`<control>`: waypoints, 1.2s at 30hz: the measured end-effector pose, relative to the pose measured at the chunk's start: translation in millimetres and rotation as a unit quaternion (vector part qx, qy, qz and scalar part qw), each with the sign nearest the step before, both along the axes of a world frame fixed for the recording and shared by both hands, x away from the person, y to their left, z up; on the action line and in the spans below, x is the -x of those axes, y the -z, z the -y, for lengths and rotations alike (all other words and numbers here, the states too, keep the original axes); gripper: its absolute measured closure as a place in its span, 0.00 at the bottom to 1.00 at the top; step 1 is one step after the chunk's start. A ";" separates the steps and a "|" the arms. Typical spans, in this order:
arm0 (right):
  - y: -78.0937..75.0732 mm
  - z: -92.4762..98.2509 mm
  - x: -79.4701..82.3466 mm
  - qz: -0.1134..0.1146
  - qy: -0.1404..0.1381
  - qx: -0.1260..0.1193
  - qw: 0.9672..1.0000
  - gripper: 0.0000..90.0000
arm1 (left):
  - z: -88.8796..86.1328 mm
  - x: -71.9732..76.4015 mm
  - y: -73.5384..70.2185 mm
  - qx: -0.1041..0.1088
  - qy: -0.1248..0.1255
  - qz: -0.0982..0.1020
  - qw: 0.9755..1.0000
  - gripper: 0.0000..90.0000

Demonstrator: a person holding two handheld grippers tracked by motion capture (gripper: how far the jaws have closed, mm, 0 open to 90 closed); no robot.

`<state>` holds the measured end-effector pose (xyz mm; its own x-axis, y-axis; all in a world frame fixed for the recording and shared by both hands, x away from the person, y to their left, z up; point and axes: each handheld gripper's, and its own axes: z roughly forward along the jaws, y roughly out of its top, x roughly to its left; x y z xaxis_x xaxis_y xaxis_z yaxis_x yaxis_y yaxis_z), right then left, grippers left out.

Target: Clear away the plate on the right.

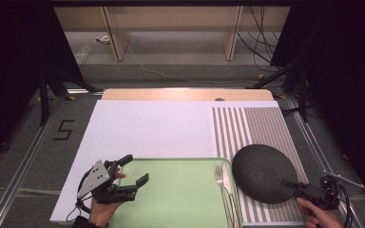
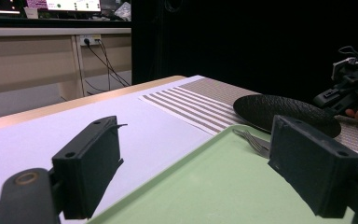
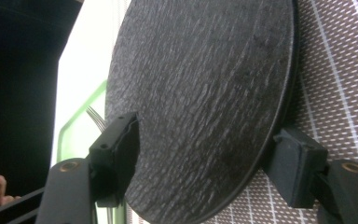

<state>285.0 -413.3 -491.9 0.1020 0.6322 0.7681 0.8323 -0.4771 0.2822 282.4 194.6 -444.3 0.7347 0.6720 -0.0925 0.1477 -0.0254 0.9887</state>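
My left hand-held gripper [image 1: 132,168] hovers over the near left corner of a green tray [image 1: 180,199], jaws wide apart and empty. A fork [image 1: 220,183] and knife [image 1: 228,183] lie along the tray's right edge. Just right of them, a dark round plate [image 1: 264,171] rests on a striped placemat [image 1: 256,126]. My right hand-held gripper [image 1: 287,183] straddles the plate's near rim, one jaw above and one below, not yet clamped as far as I can tell. I judge this the grasping step; next I should squeeze firmly, then lift level. The counter [image 1: 147,128] is covered in white; beyond it, floor cables and wooden furniture.
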 end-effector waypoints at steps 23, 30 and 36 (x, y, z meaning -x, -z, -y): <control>11.7 6.8 -1.9 -0.025 0.061 -0.067 0.996 0.59 | 0.6 -0.1 0.2 -0.001 0.001 0.000 1.000 0.18; 12.3 7.2 -1.0 -0.044 0.078 -0.050 0.995 0.77 | 0.8 -0.3 0.2 -0.002 0.001 -0.001 1.000 0.18; 12.3 8.0 -0.1 -0.043 0.085 -0.044 0.994 0.87 | 0.5 -0.1 0.1 -0.001 0.001 0.000 1.000 0.18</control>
